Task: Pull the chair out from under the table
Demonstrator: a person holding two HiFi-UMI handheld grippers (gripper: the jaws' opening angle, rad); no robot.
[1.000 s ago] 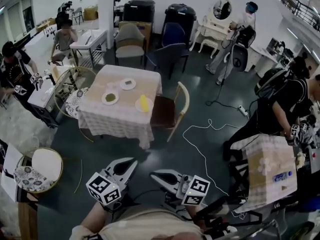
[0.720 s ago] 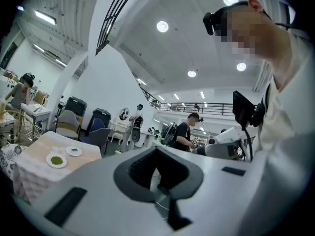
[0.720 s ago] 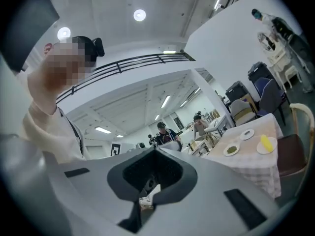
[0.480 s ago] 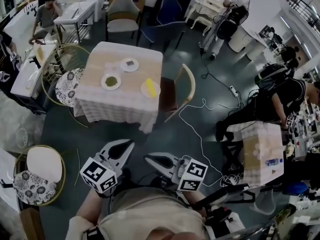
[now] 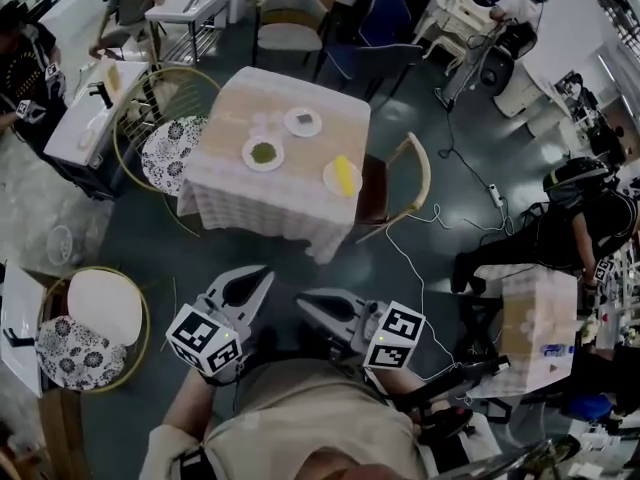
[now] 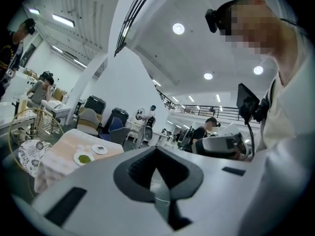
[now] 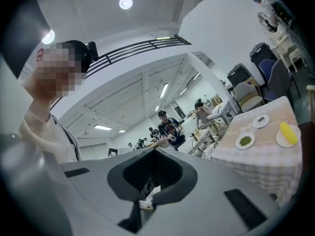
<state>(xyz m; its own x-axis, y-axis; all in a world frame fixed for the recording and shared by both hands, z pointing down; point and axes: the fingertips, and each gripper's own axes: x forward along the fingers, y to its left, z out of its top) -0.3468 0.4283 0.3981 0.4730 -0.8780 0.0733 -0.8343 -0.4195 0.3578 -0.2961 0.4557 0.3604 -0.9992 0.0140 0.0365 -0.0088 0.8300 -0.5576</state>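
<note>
The chair (image 5: 398, 180), with its curved pale back rail, is seen at the right side of the desk (image 5: 300, 93), its dark seat tucked partly beneath the hanging checked cloth (image 5: 255, 213), and it has not been touched: both grippers are held well short of the desk's near edge. The fingers of the left gripper (image 5: 262, 274) are pressed together on nothing, and those of the right gripper (image 5: 303, 300) are likewise closed and empty, so a first failure can be expected if the back rail is reached before the fingers are spread; the rail would then merely be knocked and the chair pushed further under the desk. A white cable (image 5: 420, 283) is laid in loops on the floor off the desk's near right corner, close to the chair's legs, and a leg could be caught on it, or the person's feet tangled, as the chair is drawn away. Because the cloth hangs against the seat, it could be dragged along, and the three plates (image 5: 263, 153) on the desk, one with green food and one with a yellow item, could be pulled toward the right edge. If the rail is gripped high and hauled quickly, the chair is likely to be tipped rather than slid. A wire-framed chair (image 5: 168, 153) at the desk's left side might also be mistaken for the target
</note>
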